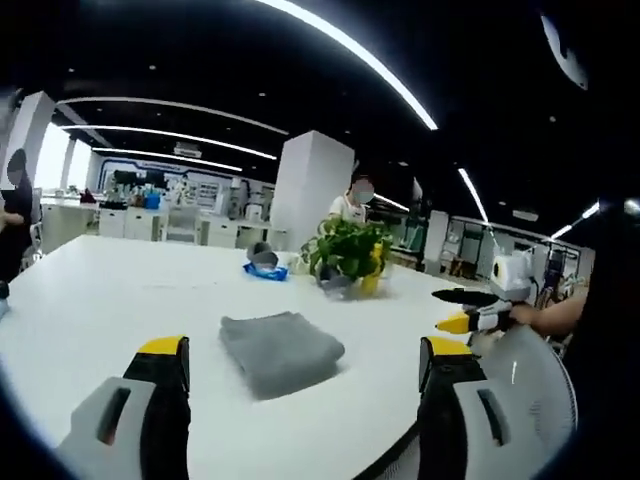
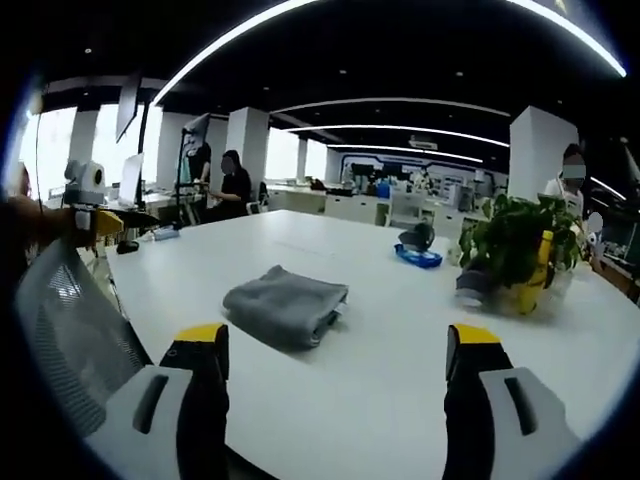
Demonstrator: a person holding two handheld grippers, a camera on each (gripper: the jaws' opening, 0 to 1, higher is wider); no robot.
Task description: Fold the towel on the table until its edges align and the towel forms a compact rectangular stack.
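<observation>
Yellow-tipped jaws of the left hand-held gripper (image 1: pixel 303 362) and the right hand-held gripper (image 2: pixel 336 350) stand wide apart, holding nothing. Just beyond them, the grey towel (image 1: pixel 280 350) lies folded into a compact stack on the white worktop (image 1: pixel 100 290). Farther back stands a potted plant (image 1: pixel 348 255).

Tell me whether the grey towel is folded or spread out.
Folded. The grey towel lies on the white table as a compact rectangular stack, with layered edges showing along its side; neither tool touches it.
</observation>
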